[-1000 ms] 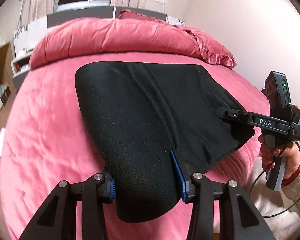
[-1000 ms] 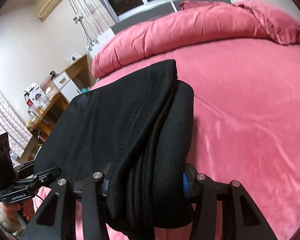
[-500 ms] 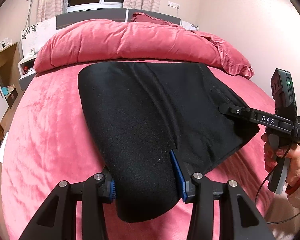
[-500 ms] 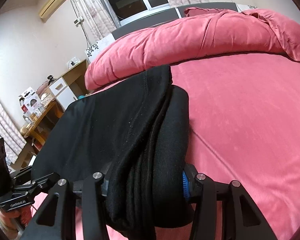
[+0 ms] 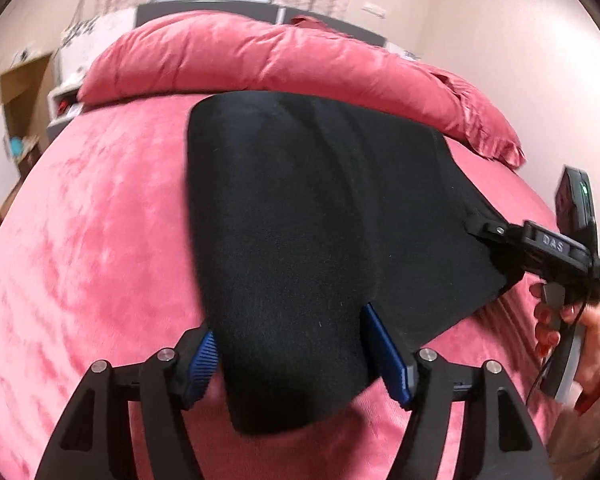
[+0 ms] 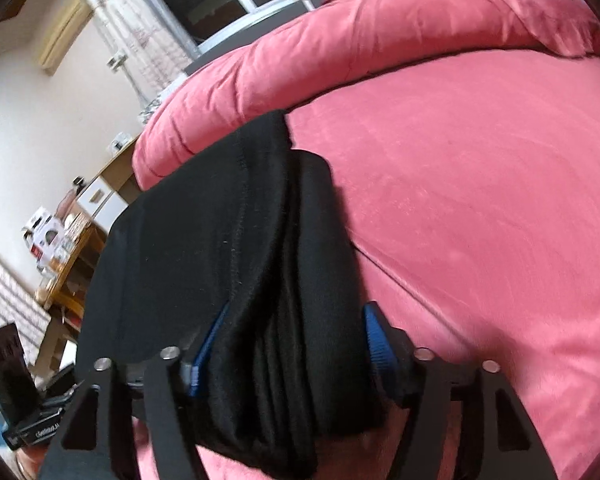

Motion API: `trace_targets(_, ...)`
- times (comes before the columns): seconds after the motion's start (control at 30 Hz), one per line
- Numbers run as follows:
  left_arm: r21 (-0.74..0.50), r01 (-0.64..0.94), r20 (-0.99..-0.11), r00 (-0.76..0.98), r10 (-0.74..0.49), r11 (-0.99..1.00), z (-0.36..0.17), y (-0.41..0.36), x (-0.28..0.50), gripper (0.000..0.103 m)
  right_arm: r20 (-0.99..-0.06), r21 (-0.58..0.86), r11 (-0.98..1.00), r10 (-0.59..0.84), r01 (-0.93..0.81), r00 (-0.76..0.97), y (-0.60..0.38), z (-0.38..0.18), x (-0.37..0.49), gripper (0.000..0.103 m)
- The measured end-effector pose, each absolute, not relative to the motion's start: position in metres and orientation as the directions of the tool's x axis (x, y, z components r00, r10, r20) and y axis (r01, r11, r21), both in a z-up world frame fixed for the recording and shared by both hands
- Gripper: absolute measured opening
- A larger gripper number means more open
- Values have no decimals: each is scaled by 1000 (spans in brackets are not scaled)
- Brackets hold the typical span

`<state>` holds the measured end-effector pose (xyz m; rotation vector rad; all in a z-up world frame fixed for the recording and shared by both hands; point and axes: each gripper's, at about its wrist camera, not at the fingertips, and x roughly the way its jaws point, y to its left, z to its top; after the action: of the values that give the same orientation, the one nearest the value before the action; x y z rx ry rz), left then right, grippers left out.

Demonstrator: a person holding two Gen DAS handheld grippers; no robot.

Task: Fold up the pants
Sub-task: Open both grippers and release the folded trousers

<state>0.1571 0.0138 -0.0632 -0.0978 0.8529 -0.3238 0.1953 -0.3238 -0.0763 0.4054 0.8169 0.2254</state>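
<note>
the left tool (image 5: 288,344) is clamped on a near fold of the black pants (image 5: 323,208), its blue pads pressed to the cloth on either side. the right tool (image 6: 288,344) is clamped on a thick bunch of layers at the pants' other near corner. the pants lie spread on the pink bed (image 5: 80,240), running toward the rolled pink duvet (image 5: 260,56) at the bed's far edge.

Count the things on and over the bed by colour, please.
Black: 3 - pants, left tool, right tool
Pink-red: 2 - bed sheet, rolled duvet
Total: 5
</note>
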Motion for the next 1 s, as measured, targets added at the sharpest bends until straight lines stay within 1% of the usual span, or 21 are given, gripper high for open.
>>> trace_targets(0.07,-205,209,-716,634,-292,956,-55,21,145,71,-665,406,913,313,-24,678,-325,-68,186,71)
trace_targets(0.1,-188,195,-708,652,-270,963,-51,23,139,69,-658,363,931,277,-28,700,-323,-57,178,71)
trace_targets(0.17,-150,151,-672,709,-213,977,-37,30,126,67,-644,298,954,227,-34,731,-321,-43,166,69)
trace_targets(0.2,-142,126,-651,736,-188,982,-29,33,122,63,-624,262,964,209,-50,753,-317,-30,160,68)
trace_targets(0.23,-141,101,-635,754,-168,985,-21,34,122,59,-615,246,967,207,-64,761,-314,-23,160,64)
trace_targets(0.3,-166,76,-624,764,-164,983,-9,32,134,57,-598,224,970,216,-98,772,-303,-9,167,57)
trace_targets(0.37,-156,79,-638,753,-162,985,-5,23,152,55,-594,201,970,230,-134,771,-288,1,181,52)
trace_targets(0.4,-127,80,-646,750,-143,989,-3,14,166,53,-609,178,971,235,-158,757,-277,4,197,48)
trace_targets(0.43,-100,86,-653,746,-130,991,-2,6,178,53,-625,163,971,238,-174,744,-267,5,209,42)
trace_targets(0.5,-72,115,-672,728,-134,991,-4,-5,198,53,-670,124,969,242,-215,702,-250,0,239,36)
trace_targets(0.53,-65,126,-690,711,-136,990,-8,-10,211,53,-686,101,972,223,-213,693,-246,-3,249,36)
trace_targets(0.6,-20,95,-735,674,-79,995,-19,-16,233,53,-713,66,980,177,-186,678,-243,-11,270,36)
trace_targets(0.63,7,69,-747,663,-40,998,-26,-16,241,56,-732,59,987,145,-150,666,-248,-18,279,35)
trace_targets(0.67,6,58,-750,661,-34,998,-31,-15,248,58,-748,53,992,113,-111,654,-255,-24,290,33)
trace_targets(0.7,-8,50,-752,658,-38,999,-37,-13,252,65,-763,54,996,88,-72,640,-259,-31,298,37)
trace_targets(0.73,-9,48,-767,641,-37,999,-45,-12,256,69,-779,95,995,92,-29,620,-271,-41,304,48)
trace_targets(0.77,-3,46,-775,631,-32,999,-51,-12,260,70,-781,142,990,112,0,615,-279,-46,306,53)
trace_targets(0.8,-1,43,-772,635,-28,999,-53,-12,261,75,-778,200,979,143,26,611,-287,-52,309,58)
trace_targets(0.83,2,37,-769,639,-22,999,-53,-12,262,77,-775,251,967,174,43,608,-293,-58,311,58)
trace_targets(0.87,-1,36,-769,639,-23,999,-54,-13,263,77,-772,265,963,183,48,608,-296,-60,311,58)
trace_targets(1.0,-22,26,-770,637,-34,999,-48,-14,261,77,-761,198,980,134,29,634,-286,-49,306,58)
